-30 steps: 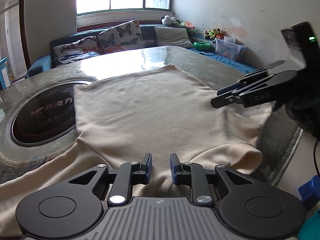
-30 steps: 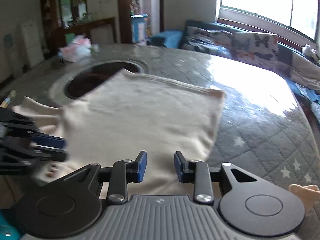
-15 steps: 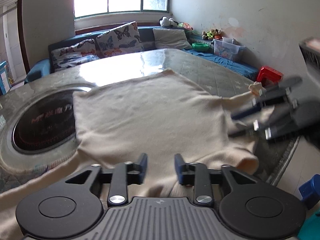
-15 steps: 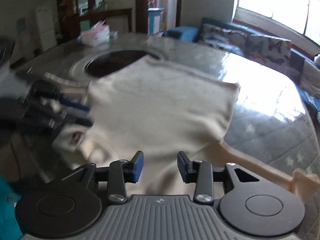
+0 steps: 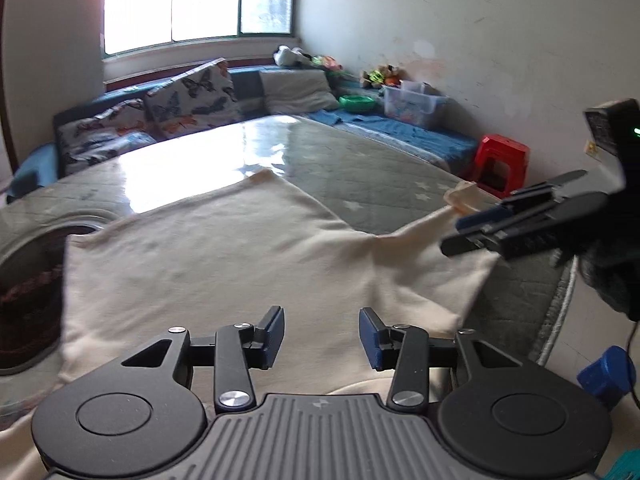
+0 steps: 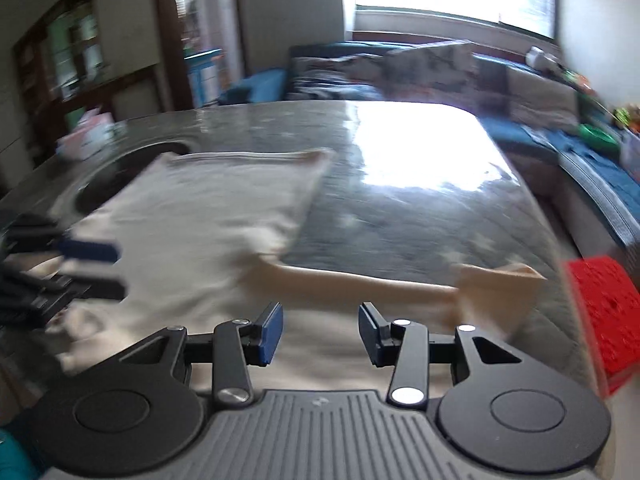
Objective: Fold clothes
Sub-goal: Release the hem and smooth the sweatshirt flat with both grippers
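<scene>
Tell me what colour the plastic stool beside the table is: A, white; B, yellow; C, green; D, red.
D: the stool standing past the far edge of the table is bright red, and it shows red again low on the right in the right wrist view, beyond the cream garment's sleeve.

Ahead of my left hand-held gripper the cream garment lies flat, and the bench beyond it is bare up to the sofa cushions. My right hand-held gripper crosses over the sleeve on that side. A sunken round well opens on the left, and a red stool stands past the bench edge.
</scene>
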The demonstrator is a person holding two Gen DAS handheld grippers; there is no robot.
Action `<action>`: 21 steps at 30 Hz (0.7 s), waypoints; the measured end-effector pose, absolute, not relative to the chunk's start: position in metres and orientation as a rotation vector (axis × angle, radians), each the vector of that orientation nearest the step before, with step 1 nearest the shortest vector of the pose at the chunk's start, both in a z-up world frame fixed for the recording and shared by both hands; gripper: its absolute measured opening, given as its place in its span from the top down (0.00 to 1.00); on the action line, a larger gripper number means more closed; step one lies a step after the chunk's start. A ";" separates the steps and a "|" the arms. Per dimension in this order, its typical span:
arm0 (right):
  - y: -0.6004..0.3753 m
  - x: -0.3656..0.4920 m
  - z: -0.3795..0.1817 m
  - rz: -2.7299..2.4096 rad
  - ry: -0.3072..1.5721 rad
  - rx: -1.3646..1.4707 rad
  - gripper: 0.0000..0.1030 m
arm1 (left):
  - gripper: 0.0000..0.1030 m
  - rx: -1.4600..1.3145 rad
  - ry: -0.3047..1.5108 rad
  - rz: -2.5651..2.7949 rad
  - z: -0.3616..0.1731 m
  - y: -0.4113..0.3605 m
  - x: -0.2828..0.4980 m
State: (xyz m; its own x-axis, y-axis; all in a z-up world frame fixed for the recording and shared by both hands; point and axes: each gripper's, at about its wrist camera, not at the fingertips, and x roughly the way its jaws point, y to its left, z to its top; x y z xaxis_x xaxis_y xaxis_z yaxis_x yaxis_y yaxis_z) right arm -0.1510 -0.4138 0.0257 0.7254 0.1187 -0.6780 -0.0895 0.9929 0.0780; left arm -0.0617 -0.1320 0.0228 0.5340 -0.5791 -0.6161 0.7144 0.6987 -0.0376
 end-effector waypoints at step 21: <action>-0.483 -0.161 0.010 -0.198 0.693 0.051 0.47 | 0.47 0.275 0.686 -0.811 0.006 -0.146 -0.084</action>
